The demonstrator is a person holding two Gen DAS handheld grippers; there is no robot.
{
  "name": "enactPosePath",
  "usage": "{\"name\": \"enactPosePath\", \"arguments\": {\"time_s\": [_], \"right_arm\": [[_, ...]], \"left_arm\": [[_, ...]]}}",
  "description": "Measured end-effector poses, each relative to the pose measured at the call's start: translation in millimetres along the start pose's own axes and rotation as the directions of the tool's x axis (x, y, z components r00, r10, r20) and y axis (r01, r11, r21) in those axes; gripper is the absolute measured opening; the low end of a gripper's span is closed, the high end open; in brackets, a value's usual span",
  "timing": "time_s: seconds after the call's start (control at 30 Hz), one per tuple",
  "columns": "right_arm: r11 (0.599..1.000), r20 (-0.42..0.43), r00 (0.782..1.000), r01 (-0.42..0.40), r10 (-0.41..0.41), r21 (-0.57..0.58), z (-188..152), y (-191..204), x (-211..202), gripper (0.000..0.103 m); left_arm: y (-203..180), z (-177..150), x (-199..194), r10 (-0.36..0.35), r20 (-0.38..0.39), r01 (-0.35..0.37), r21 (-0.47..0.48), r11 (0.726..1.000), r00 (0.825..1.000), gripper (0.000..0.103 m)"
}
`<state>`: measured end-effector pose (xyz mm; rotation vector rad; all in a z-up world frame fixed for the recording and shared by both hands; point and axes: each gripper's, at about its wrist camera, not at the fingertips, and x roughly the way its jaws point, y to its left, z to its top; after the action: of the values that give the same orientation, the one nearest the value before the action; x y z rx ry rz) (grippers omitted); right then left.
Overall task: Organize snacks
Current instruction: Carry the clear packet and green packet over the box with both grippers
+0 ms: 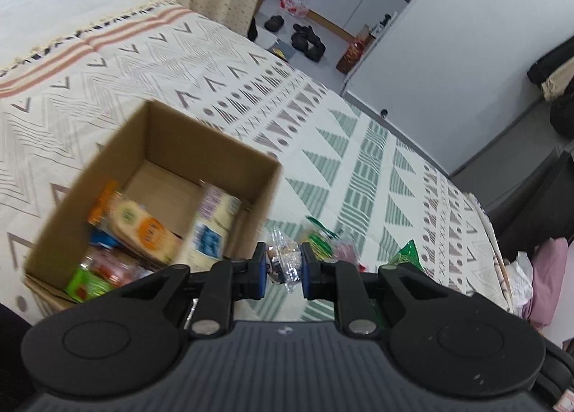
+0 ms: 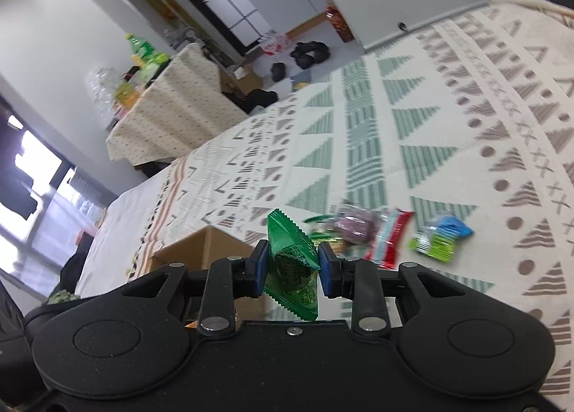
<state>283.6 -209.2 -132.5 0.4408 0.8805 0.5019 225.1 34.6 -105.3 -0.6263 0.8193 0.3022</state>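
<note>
Left matte-black two-finger gripper (image 1: 283, 270): blue-faced finger pads (image 1: 261, 274), silver pivot rivets, twin round housings, a ribbed grey body with a small white emblem. Right matte-black two-finger gripper (image 2: 292, 266): identical linkage, smooth black body, one silver screw.

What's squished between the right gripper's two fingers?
A green snack packet, pinched by the right gripper. The right wrist view shows it.
</note>
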Motion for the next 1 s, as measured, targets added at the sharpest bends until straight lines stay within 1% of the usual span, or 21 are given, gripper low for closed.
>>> {"name": "enactPosePath", "arguments": {"time_s": [0.1, 0.17, 0.23, 0.33, 0.47, 0.73, 0.87, 1.0], "right_arm": [[0.999, -0.006, 0.999, -0.048, 0.048, -0.022, -3, 19, 0, 0.028], [0.997, -0.012, 0.998, -0.061, 0.061, -0.048, -7, 30, 2, 0.029], [0.996, -0.016, 0.997, -0.075, 0.075, -0.042, -10, 37, 5, 0.028], [0.995, -0.005, 0.997, -0.080, 0.080, -0.051, -13, 46, 8, 0.028], [0.994, -0.014, 0.996, -0.088, 0.088, -0.062, -16, 56, 14, 0.028], [0.989, -0.059, 0.994, -0.098, 0.092, -0.107, -32, 77, 34, 0.029], [0.984, -0.076, 0.993, -0.102, 0.092, -0.143, -39, 89, 42, 0.029], [0.981, -0.077, 0.993, -0.102, 0.090, -0.162, -38, 100, 48, 0.029]], "left_arm": [[14, 7, -6, 0.008, 0.011, -0.008, -0.016, 1.000, 1.000, 0.017], [22, 11, -9, 0.010, 0.014, -0.010, -0.028, 1.000, 1.000, 0.017], [31, 15, -11, 0.011, 0.017, -0.011, -0.039, 0.999, 1.000, 0.017], [43, 19, -13, 0.013, 0.017, -0.012, -0.054, 0.998, 1.000, 0.017], [60, 25, -15, 0.013, 0.015, -0.012, -0.078, 0.997, 1.000, 0.017], [90, 36, -7, 0.010, -0.002, -0.010, -0.124, 0.992, 1.000, 0.017], [96, 46, -2, 0.000, -0.015, -0.002, -0.133, 0.991, 1.000, 0.017], [96, 58, 2, -0.029, -0.015, 0.027, -0.116, 0.993, 0.999, 0.018]]}}
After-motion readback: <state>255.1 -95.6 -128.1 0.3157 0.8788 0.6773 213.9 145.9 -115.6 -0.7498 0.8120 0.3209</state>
